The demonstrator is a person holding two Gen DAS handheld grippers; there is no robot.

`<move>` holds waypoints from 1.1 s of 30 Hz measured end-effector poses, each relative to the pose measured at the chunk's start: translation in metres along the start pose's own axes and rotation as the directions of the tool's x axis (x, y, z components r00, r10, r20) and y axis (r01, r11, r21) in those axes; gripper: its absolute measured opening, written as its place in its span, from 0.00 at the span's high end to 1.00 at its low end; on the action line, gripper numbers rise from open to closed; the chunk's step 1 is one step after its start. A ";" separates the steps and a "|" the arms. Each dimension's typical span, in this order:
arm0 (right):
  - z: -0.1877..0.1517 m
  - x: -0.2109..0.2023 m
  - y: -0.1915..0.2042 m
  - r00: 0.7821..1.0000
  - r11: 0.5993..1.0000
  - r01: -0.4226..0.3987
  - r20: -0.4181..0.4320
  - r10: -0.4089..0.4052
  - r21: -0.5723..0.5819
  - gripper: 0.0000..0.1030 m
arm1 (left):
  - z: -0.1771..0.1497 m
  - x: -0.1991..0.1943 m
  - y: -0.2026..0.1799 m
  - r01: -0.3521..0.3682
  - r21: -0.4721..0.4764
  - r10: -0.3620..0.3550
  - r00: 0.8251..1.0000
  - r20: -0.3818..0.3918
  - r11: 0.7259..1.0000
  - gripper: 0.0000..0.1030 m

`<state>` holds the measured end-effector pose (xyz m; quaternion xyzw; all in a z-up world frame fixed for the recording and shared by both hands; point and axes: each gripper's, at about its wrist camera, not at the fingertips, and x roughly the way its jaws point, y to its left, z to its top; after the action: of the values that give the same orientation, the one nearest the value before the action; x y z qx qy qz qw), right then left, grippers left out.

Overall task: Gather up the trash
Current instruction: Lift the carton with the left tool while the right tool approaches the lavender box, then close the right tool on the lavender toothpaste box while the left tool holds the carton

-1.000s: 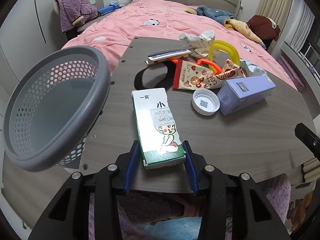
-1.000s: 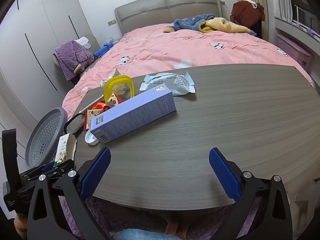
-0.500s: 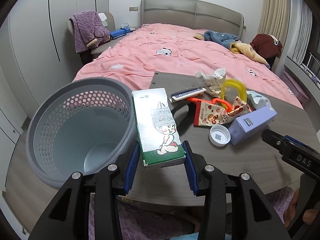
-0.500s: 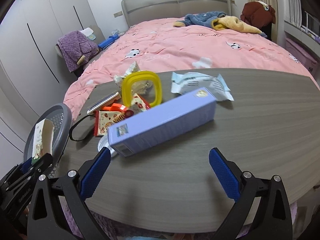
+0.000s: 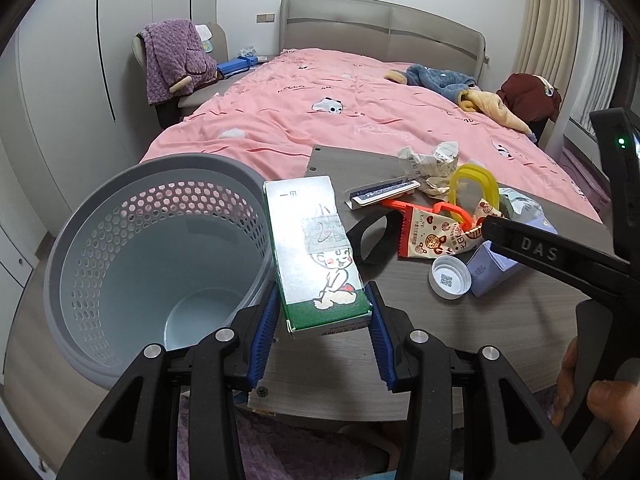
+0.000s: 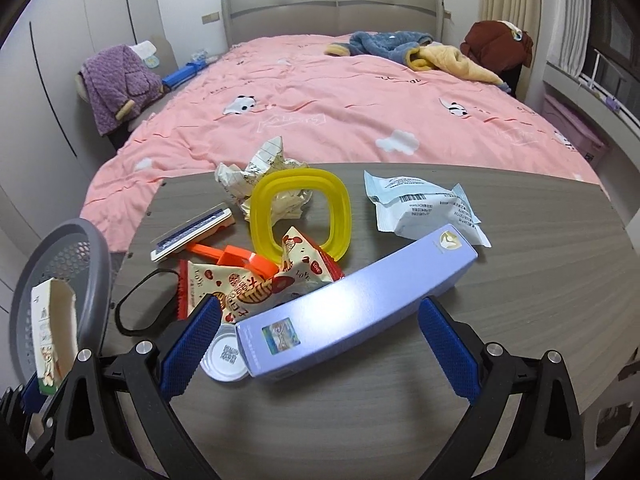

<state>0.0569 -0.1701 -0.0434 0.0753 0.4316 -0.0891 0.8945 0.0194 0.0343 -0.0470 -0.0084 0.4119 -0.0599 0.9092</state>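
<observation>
Two grippers show: the left gripper [image 5: 322, 330] has its jaws clamped on a green-and-white carton [image 5: 316, 252], held off the bench [image 5: 500, 332] at the right rim of the grey perforated basket [image 5: 80, 264]. The right gripper [image 6: 320, 344] hangs with jaws wide, pads either side of the near end of a lilac box [image 6: 360, 308] lying on the bench, not pressing it. A white cap [image 6: 224, 354] touches the box's near left corner; a yellow ring [image 6: 300, 212] and snack wrapper [image 6: 248, 284] lie farther off.

Basket [image 5: 120, 248] left of table [image 5: 328, 352]
</observation>
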 end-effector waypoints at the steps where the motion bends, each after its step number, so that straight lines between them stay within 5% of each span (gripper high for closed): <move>1: 0.001 0.002 0.002 1.000 1.000 0.021 -0.004 -0.021 -0.005 0.06 | 0.000 0.001 0.001 0.002 -0.003 -0.002 1.000 -0.001 1.000 0.60; 10: -0.004 0.003 -0.008 0.996 0.996 0.084 -0.031 -0.086 -0.041 0.06 | 0.002 0.000 0.004 0.008 -0.017 -0.008 1.000 0.004 1.000 0.59; 25: -0.035 -0.018 -0.080 0.985 0.988 0.157 -0.069 -0.156 0.008 0.06 | 0.004 -0.008 -0.019 0.033 0.034 -0.034 0.999 0.022 0.999 0.59; 33: -0.030 -0.018 -0.102 0.993 0.992 0.110 -0.041 -0.108 0.057 0.06 | 0.005 -0.011 -0.031 0.031 0.065 -0.033 0.999 0.026 0.997 0.59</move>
<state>0.0003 -0.2610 -0.0534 0.0796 0.4493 -0.1492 0.8772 0.0128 0.0042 -0.0340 0.0133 0.3972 -0.0875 0.9135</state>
